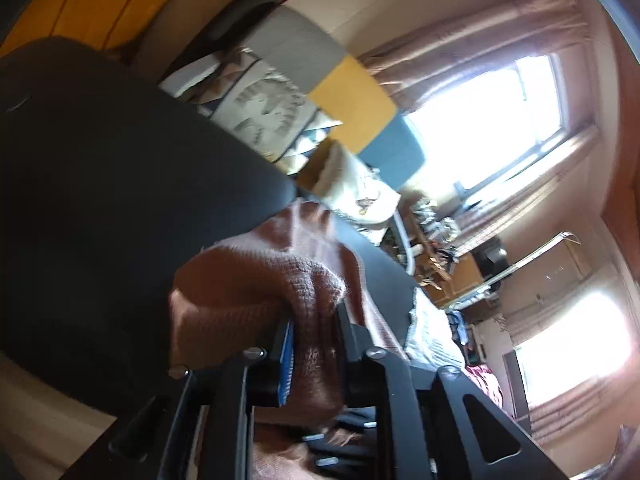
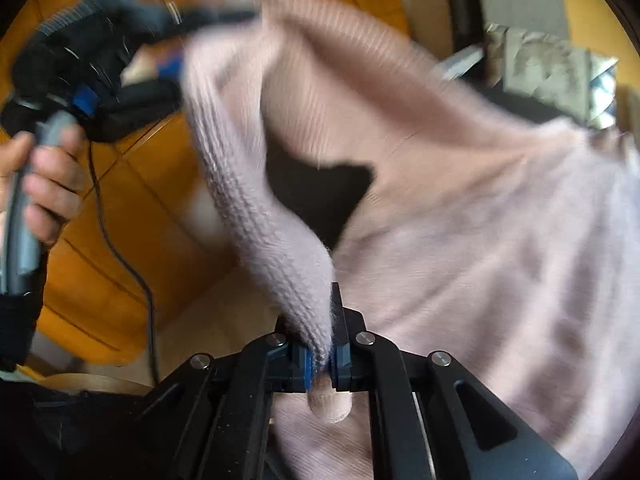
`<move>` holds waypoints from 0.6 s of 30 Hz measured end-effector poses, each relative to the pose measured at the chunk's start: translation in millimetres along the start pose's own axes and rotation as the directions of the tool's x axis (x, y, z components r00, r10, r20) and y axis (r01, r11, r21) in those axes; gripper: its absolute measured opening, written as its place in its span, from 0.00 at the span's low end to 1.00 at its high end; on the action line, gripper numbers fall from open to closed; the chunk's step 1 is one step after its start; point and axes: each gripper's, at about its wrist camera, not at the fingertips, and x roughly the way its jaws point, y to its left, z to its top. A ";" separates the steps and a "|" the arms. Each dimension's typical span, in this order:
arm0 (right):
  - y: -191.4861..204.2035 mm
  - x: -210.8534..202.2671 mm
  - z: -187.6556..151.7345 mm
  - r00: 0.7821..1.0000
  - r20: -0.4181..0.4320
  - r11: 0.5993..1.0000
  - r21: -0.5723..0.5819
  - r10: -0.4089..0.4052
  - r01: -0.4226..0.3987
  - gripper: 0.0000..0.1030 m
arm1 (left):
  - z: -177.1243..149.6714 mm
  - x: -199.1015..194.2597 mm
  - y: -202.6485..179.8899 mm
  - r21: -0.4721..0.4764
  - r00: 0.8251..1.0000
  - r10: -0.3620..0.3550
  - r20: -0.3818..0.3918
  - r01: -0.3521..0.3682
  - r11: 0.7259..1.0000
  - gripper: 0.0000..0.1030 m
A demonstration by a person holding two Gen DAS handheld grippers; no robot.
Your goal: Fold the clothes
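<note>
Pink knit sweater [image 2: 460, 216] clamped in both grippers' jaws: right gripper [image 2: 320, 356] at 6 o'clock, left gripper [image 2: 176, 64] at 10.

Left gripper [image 1: 314, 344] jaws clamped; right gripper [image 2: 322, 354] likewise; hand [image 2: 42, 192] grips handle

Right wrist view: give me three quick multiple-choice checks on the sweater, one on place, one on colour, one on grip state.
1. Where is the left gripper in the right wrist view?
A. upper left
B. lower right
C. out of view

2. What colour is the sweater?
A. green
B. pale pink
C. navy

3. What is the right gripper doing?
A. open, empty
B. shut on a cable
C. shut on the sweater

Answers: 1 A, it sits upper left, held by a hand. 2 B, the knit is pale pink. 3 C, ribbed fabric is pinched between its blue pads.
</note>
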 end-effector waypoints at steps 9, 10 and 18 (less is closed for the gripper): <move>-90.4 -129.2 3.8 0.901 0.087 0.895 0.192 -0.424 0.403 0.06 | -18.1 27.2 11.6 0.086 0.986 0.151 -0.076 -0.145 0.986 0.22; -103.4 -133.1 1.0 0.887 0.059 0.873 0.217 -0.459 0.437 0.08 | -19.2 32.5 12.7 0.099 0.983 0.161 -0.083 -0.152 0.983 0.22; -155.5 -141.0 -34.3 0.843 -0.074 0.767 0.379 -0.533 0.518 0.44 | -16.7 71.9 20.6 0.216 0.956 0.281 -0.085 -0.257 0.942 0.22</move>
